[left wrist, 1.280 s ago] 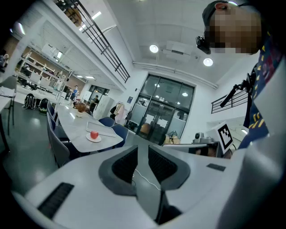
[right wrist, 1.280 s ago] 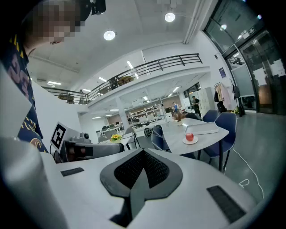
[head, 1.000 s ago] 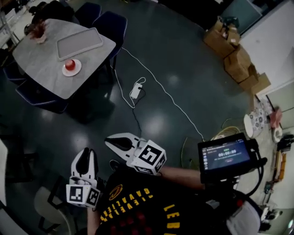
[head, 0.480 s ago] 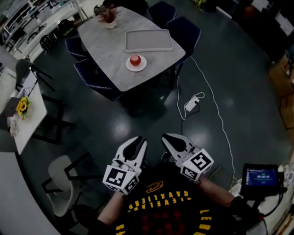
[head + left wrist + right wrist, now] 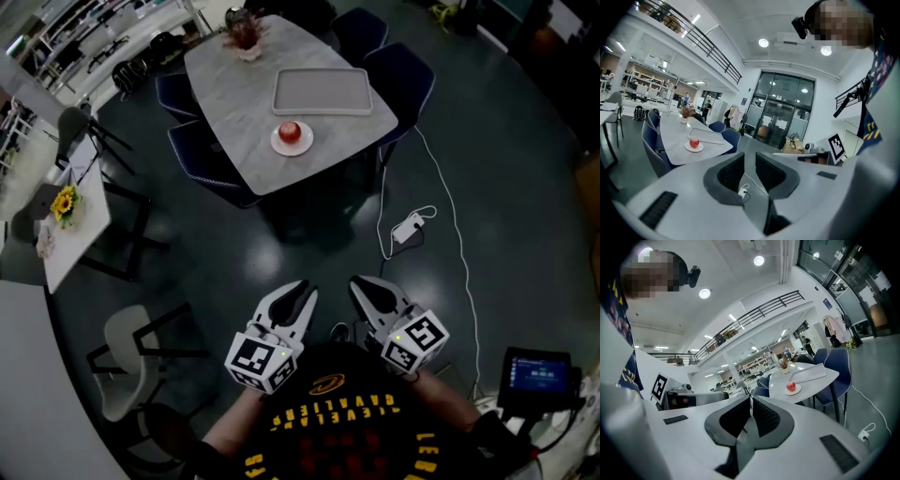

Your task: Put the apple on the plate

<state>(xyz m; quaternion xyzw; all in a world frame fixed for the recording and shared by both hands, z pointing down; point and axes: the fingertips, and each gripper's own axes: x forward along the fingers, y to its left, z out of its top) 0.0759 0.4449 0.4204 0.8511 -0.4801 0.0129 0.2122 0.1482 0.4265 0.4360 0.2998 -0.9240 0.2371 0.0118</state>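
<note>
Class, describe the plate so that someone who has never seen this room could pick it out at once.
Find the pale table ringed by dark blue chairs. Near its closer edge, just before the rectangular grey tray, lies the plate. It alone is small, round and white, with a red apple on it.

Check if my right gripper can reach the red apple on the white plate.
Probably not yet: the right gripper hangs near your chest, and dark floor separates it from the red apple. Nothing blocks the way.
</note>
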